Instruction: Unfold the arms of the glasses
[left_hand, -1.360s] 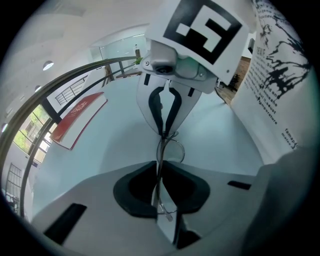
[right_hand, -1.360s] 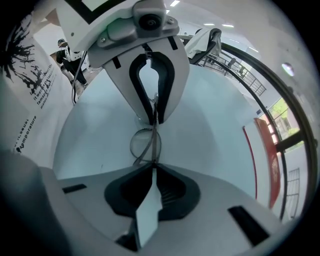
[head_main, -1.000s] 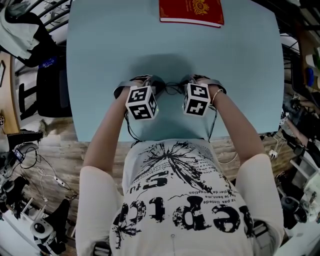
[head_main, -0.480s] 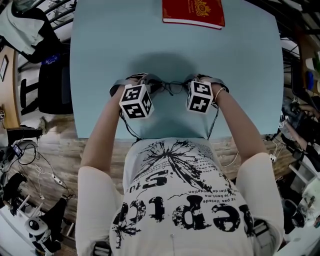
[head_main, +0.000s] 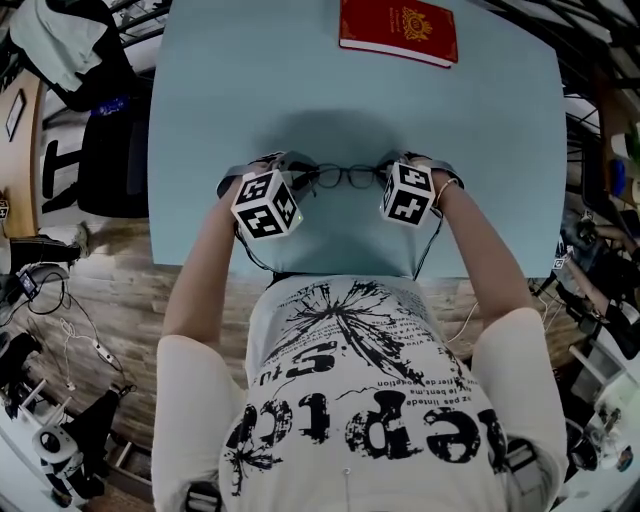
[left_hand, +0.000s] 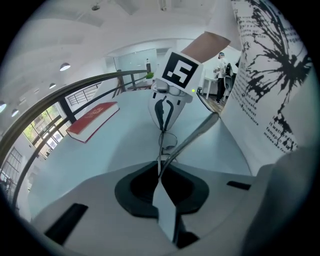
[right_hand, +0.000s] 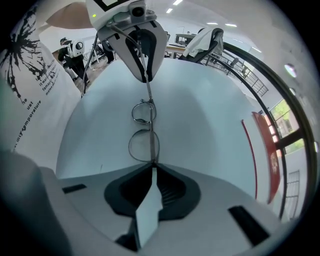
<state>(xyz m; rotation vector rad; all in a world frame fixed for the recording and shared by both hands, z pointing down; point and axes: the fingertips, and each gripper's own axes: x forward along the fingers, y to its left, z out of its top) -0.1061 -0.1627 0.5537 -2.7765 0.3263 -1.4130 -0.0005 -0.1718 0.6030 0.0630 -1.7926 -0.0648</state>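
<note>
My left gripper (left_hand: 161, 167) and right gripper (right_hand: 151, 167) are each clamped on one end of the glasses (head_main: 346, 177), which hang between them over the near part of the table (head_main: 480, 150). The thin wire frame looks light and easily bent, so I'd grip near the hinges, never on the lenses.

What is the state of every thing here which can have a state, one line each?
glasses, held at both ends, one arm angled away from the frame.
left gripper, shut on the glasses.
right gripper, shut on the glasses.
red book, closed, flat on the table.
</note>
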